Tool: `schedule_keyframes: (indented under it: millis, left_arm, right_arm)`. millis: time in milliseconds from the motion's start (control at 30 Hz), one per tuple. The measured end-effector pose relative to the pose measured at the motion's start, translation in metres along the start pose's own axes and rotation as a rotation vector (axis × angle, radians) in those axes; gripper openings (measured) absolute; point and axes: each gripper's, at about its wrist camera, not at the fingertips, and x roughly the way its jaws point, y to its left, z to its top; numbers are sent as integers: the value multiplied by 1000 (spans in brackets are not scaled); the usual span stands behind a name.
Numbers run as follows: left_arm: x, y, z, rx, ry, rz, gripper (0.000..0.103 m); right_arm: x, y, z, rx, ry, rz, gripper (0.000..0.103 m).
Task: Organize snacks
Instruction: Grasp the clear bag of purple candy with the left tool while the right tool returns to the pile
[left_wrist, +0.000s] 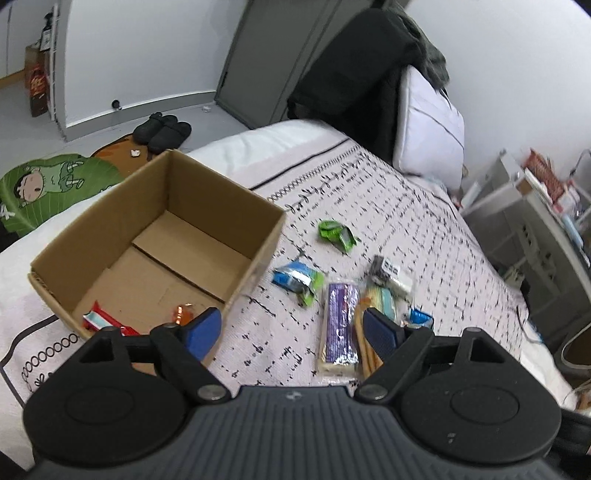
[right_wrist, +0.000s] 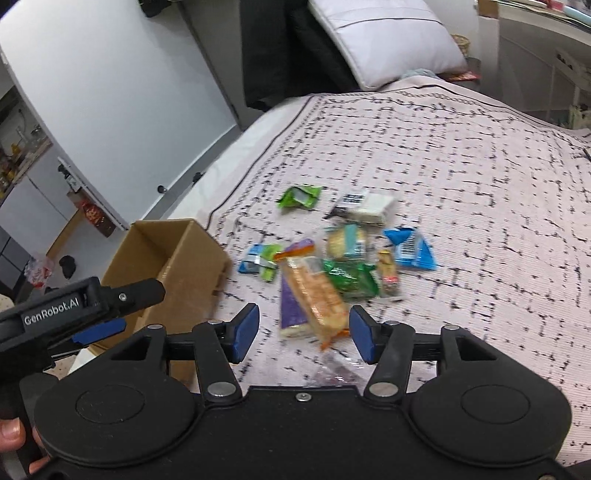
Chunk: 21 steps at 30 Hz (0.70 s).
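The left gripper is held spread and empty, its blue ribbed pads above a patterned woven bedspread. The right gripper is likewise released, with nothing between its jaws. Just ahead lies a heap of crinkly foil and plastic snack packets, among them a long purple bar and an orange cracker pack. Beside the heap stands an open cardboard box, in which a red wrapper is seen.
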Motion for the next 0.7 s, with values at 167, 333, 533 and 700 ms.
schedule_keyframes:
  millis: [167, 333, 533, 700]
  left_arm:
    - [9, -13, -7, 33, 32, -3, 83]
    - [20, -29, -19, 88, 72, 0, 83]
    - [35, -44, -32, 127, 126, 4, 83]
    - [48, -57, -45, 172, 165, 9, 83]
  right_arm:
    - [-3, -15, 1, 2, -5, -24, 64]
    - [-2, -33, -1, 11, -1, -61, 64]
    - [3, -54, -5, 26, 14, -81, 66]
    - [9, -68, -9, 48, 23, -57, 66]
